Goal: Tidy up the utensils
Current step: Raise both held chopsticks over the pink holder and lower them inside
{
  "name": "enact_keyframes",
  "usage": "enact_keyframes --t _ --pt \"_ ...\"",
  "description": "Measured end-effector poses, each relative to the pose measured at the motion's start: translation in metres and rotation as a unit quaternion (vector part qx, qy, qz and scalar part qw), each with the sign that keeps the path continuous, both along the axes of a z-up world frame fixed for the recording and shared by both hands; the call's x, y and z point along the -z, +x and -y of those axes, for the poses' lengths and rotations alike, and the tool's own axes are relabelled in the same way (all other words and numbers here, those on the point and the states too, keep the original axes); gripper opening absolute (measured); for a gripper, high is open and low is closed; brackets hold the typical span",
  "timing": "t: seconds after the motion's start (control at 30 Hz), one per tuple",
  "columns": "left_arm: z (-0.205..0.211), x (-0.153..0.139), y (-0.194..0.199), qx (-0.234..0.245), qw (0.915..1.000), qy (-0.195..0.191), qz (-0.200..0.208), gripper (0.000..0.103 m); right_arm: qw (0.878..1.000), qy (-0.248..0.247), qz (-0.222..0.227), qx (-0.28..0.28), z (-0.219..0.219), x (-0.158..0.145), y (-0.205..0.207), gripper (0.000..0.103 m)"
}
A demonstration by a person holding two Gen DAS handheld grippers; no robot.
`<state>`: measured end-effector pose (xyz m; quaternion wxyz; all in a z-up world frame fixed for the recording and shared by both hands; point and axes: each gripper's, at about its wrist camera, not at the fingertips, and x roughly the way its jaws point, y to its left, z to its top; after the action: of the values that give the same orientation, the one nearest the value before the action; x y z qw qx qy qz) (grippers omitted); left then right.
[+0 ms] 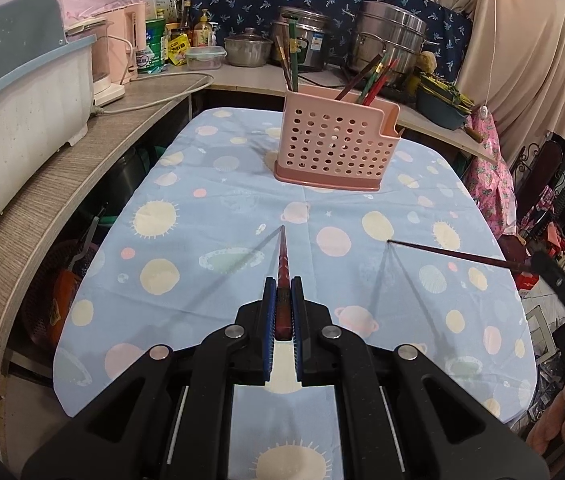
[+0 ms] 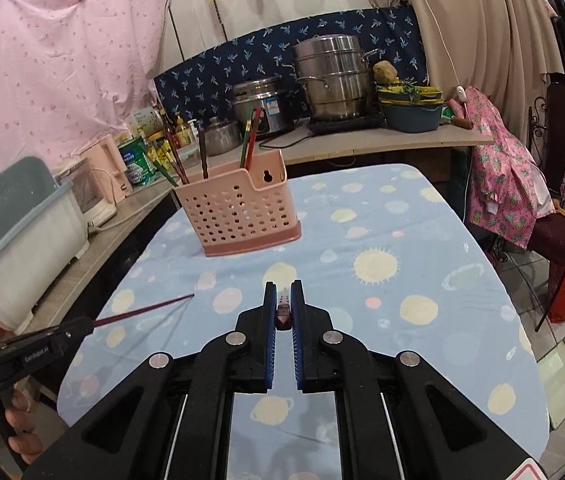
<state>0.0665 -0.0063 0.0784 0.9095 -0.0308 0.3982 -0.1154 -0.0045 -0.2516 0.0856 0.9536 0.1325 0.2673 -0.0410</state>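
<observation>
A pink perforated utensil holder (image 1: 336,144) stands on the far part of the blue planet-print table, with several chopsticks upright in it; it also shows in the right wrist view (image 2: 238,212). My left gripper (image 1: 283,284) is shut on a dark red chopstick (image 1: 282,256) that points toward the holder, above the cloth. My right gripper (image 2: 283,286) is shut on another dark red chopstick (image 2: 283,312), seen end-on. That chopstick (image 1: 450,254) shows at the right in the left wrist view. The left one (image 2: 142,310) shows at the left in the right wrist view.
A wooden counter (image 1: 62,184) runs along the left with a white dish rack (image 1: 18,108) and a pink kettle (image 1: 130,46). Steel pots (image 2: 330,80) and jars stand on the back shelf. Pink clothing on a chair (image 2: 506,184) is at the right.
</observation>
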Motion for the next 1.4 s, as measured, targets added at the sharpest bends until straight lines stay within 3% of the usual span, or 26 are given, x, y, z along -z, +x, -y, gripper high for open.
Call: enact_keyframes --t 0.4,0.8,1.13,1.4 --pt "0.005 -0.042 0.028 -0.002 0.9989 -0.008 0.045 0.007 0.999 0.015 0.051 -0.003 0.018 -0.048 0.028 0.007" --pt "0.012 -0.085 0.058 0.001 0.9961 -0.026 0.084 0.007 0.998 0.011 0.06 -0.01 0.017 -0.066 0.064 0.007" --pt "0.017 -0.103 0.085 0.001 0.9956 -0.038 0.086 0.007 0.998 0.005 0.064 -0.022 0.01 -0.078 0.087 0.007" --pt "0.024 -0.133 0.11 -0.005 0.9934 -0.032 0.11 0.007 0.996 0.002 0.086 -0.028 0.017 -0.108 0.111 0.007"
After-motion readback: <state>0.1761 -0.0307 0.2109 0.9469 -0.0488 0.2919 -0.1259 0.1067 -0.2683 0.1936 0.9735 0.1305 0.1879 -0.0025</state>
